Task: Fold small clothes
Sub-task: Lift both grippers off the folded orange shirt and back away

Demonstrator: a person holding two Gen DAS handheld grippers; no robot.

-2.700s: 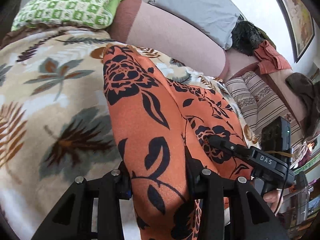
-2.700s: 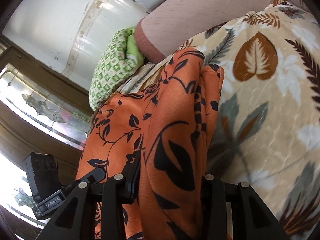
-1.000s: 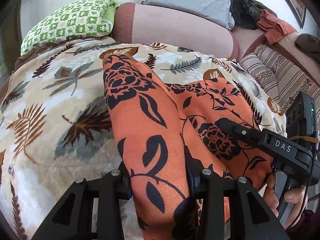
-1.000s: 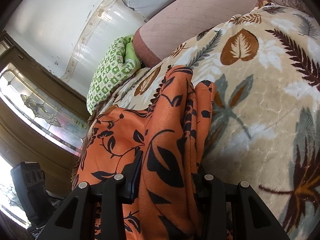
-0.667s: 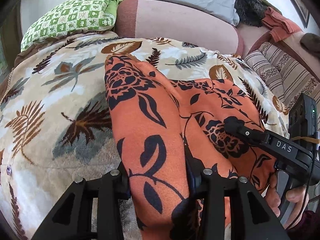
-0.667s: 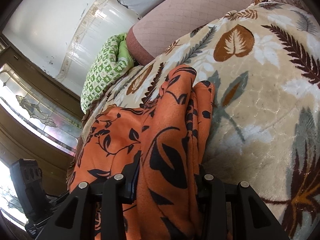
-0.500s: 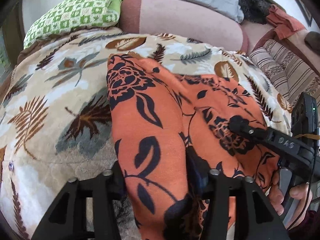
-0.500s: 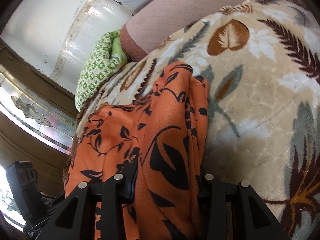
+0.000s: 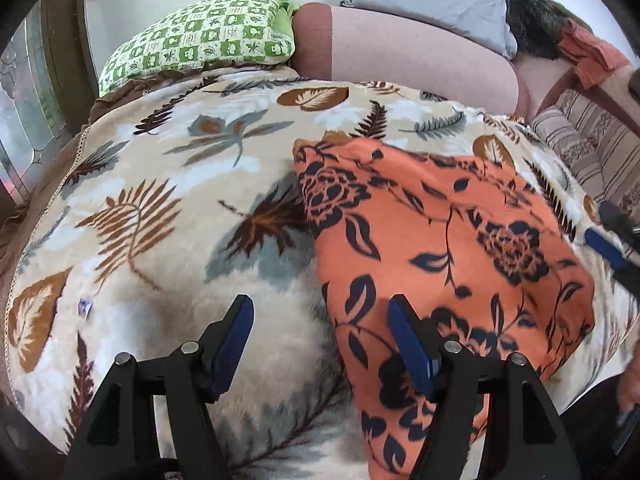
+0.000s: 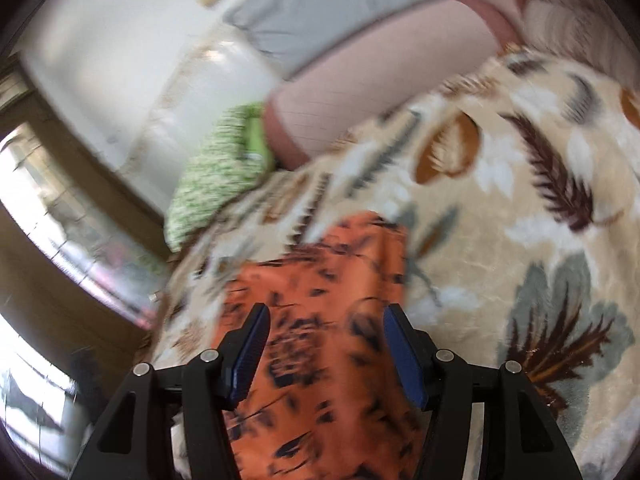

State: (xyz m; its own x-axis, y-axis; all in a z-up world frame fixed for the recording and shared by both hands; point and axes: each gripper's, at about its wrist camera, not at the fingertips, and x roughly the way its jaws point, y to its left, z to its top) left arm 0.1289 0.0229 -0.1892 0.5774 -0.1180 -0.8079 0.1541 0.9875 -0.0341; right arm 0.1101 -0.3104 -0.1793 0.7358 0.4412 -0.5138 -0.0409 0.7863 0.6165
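Left wrist view, cloth: the orange flowered cloth (image 9: 440, 240) is laid flat on the leaf-print blanket (image 9: 160, 208), folded into a rough rectangle, so that it can be squared off or folded again.
Left wrist view, left gripper (image 9: 320, 340): its jaws have just been opening and are now spread wide; nothing is clamped, though the cloth's near edge is crossed by the right-hand finger (the release seems done).
Left wrist view, containers: none are seen; a green checked pillow (image 9: 200, 36) is propped at the far end of the bed.
Right wrist view (blurred), right gripper (image 10: 324, 352): its jaws have just been opening too, and the cloth (image 10: 320, 280) is seen lying below the gap, not pinched.
Right wrist view, containers: none can be made out.
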